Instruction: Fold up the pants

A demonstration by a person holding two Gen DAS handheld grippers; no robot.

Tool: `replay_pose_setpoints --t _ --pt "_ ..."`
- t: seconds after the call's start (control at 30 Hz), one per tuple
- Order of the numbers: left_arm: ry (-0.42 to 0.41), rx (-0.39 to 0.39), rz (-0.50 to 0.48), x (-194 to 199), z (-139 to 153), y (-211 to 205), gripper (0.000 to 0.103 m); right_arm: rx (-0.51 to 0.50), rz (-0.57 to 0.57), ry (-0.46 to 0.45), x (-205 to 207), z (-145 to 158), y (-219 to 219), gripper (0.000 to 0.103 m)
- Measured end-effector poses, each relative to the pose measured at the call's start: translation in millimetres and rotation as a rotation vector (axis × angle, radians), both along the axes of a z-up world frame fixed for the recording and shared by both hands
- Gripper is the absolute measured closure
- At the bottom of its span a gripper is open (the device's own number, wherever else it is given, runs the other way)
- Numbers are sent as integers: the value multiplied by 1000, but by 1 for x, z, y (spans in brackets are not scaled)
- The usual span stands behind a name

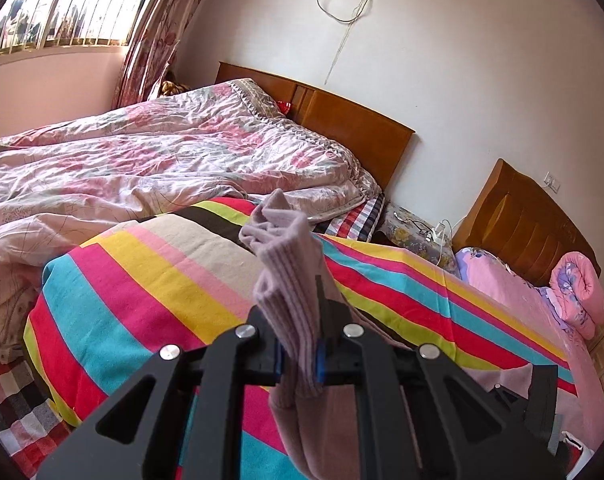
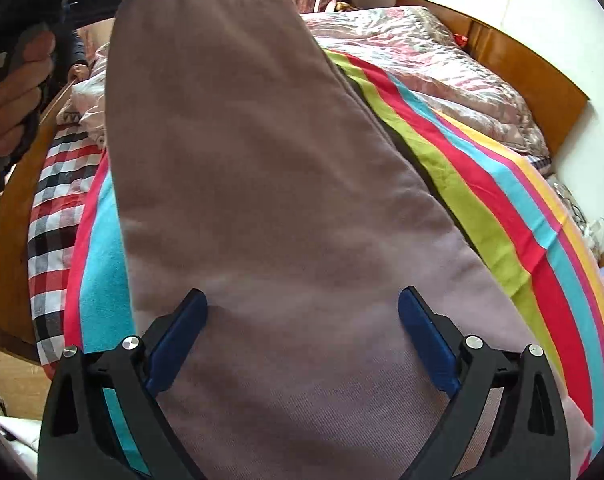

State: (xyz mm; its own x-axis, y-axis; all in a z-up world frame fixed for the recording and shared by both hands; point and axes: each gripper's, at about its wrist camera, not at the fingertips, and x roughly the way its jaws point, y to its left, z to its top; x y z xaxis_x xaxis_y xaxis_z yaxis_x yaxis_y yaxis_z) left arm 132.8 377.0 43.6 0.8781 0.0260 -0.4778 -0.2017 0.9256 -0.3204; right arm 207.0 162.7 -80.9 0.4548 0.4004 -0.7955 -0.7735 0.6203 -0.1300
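Left wrist view first: the left tongs [image 1: 298,356] are pressed together on a ribbed hem of the mauve pants [image 1: 290,288], pinching a bunched fold that stands up between the blue pads while the rest of the fabric hangs away below. Behind lies a striped blanket [image 1: 150,276] over the bed, with a crumpled floral quilt [image 1: 162,152] further back and a wooden headboard [image 1: 354,128] against the wall.

Right wrist view: at the far left a person's hand [image 2: 14,92] grips the other tool, which holds the far end of the pants up near the top edge. The pants [image 2: 262,184] run from there down the middle as one broad, smooth panel, partly raised and partly lying on the striped blanket [image 2: 502,220]. The right tongs [image 2: 302,336] stand spread wide, their blue pads on either side of the near end of the cloth, gripping nothing.

The cloth looks soft, limp, light and not slippery; it will sag wherever it is unsupported. Judging by that, the best hold for the right side is a thick edge such as a seam or the near hem, pinched through all layers so that they stay aligned.
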Motion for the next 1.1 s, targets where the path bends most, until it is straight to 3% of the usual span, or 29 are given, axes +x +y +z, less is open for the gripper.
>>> replay_pose_setpoints --t 0.03,0.13,0.23,0.3,0.4,0.5,0.57,0.63,0.77,0.83,0.97,1.1 --pt "-15 22 -18 -5 10 -15 92 19 -16 -3 -7 6 -12 10" --pt "-66 123 -112 -20 37 -80 92 208 -124 -12 -30 40 -83 10" --pt "-90 223 -252 -31 42 -171 92 359 -282 -44 -50 70 -170 9" --pt "-55 282 -368 -34 21 -239 89 429 -391 -73 -64 85 -228 9" --pt "97 334 -546 -29 -48 -325 70 518 -549 -99 -84 98 -302 9" --pt "182 385 -670 -35 -95 -369 69 566 -650 -78 -99 90 -352 9" --pt "157 369 -711 -47 -93 -373 56 572 -689 -47 -105 78 -372 9" --pt "96 370 -686 -60 -80 -361 32 604 -712 -9 -109 65 -381 9" --pt "66 330 -503 -68 -60 -301 24 675 -650 154 -95 39 -363 9" --pt "79 292 -387 -72 -58 -264 21 661 -594 248 -90 27 -341 9" --pt "135 231 -189 -85 -70 -195 19 623 -505 339 -86 12 -297 19" --pt "165 201 -80 -92 -82 -155 18 578 -446 381 -81 5 -263 24"
